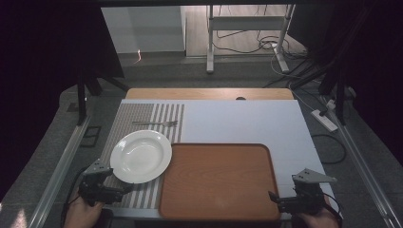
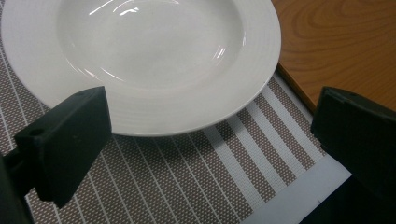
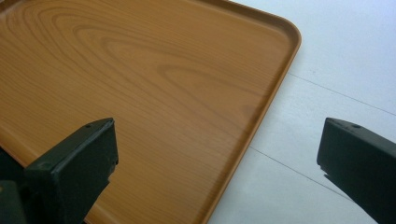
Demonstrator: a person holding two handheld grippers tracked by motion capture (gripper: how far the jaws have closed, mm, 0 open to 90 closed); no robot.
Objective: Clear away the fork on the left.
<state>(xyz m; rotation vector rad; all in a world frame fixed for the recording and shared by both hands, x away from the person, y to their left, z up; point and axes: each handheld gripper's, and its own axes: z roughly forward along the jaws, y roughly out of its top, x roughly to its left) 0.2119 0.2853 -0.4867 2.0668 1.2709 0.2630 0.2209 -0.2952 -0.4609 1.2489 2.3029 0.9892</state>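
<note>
A white deep plate [image 1: 141,156] [image 2: 144,56] rests on a brown striped placemat [image 1: 135,116] [image 2: 187,182], its right rim just over the edge of a wooden tray [image 1: 219,183] [image 2: 345,42] [image 3: 130,88]. A fork [image 1: 157,123] lies on the mat beyond the plate. My left gripper [image 1: 124,189] [image 2: 210,149] is open at the plate's near rim, not touching it. Over the tray's near right corner my right gripper [image 1: 273,197] [image 3: 217,172] is open too, with nothing between its jaws.
The white table top [image 1: 247,121] [image 3: 336,56] extends behind and right of the tray. Beyond it lie a wooden strip [image 1: 209,93], a desk frame [image 1: 247,38], floor cables and a power strip [image 1: 324,119]. Metal rails [image 1: 62,164] run along both sides.
</note>
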